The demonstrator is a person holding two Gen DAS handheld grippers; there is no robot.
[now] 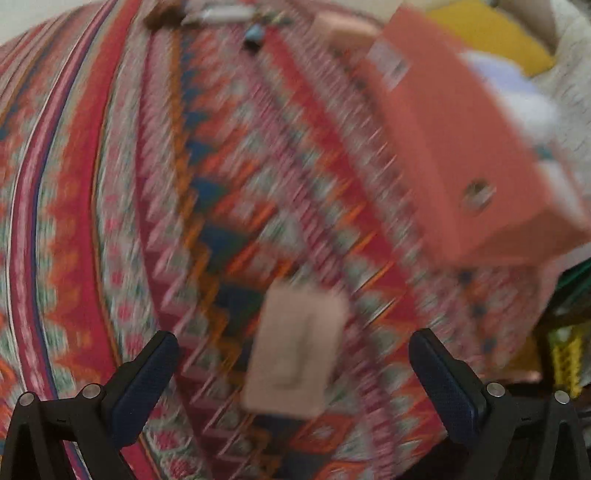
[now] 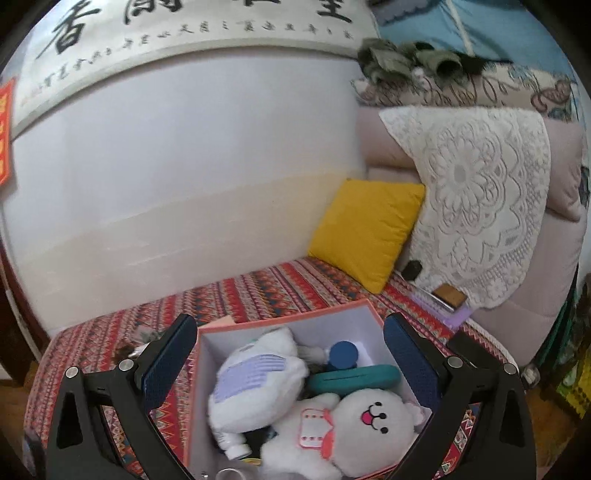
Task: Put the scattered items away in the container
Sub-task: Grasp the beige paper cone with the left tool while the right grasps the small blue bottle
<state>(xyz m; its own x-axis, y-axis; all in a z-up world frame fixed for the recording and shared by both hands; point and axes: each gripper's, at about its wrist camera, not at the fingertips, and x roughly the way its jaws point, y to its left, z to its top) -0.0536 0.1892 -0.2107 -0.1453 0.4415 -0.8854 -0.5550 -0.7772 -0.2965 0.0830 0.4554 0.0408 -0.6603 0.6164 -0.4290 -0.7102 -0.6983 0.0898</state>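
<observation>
In the blurred left wrist view, a small pale pink flat item lies on the patterned red cloth, between and just beyond my open left gripper. The orange box stands at the upper right. In the right wrist view, my open, empty right gripper hovers over the orange box, which holds two white plush toys, a blue cap, a teal case and a bottle.
Small items lie at the far edge of the cloth. A yellow cushion, a lace-covered pink sofa back, a dark wallet and a black object sit behind the box. A white wall stands behind.
</observation>
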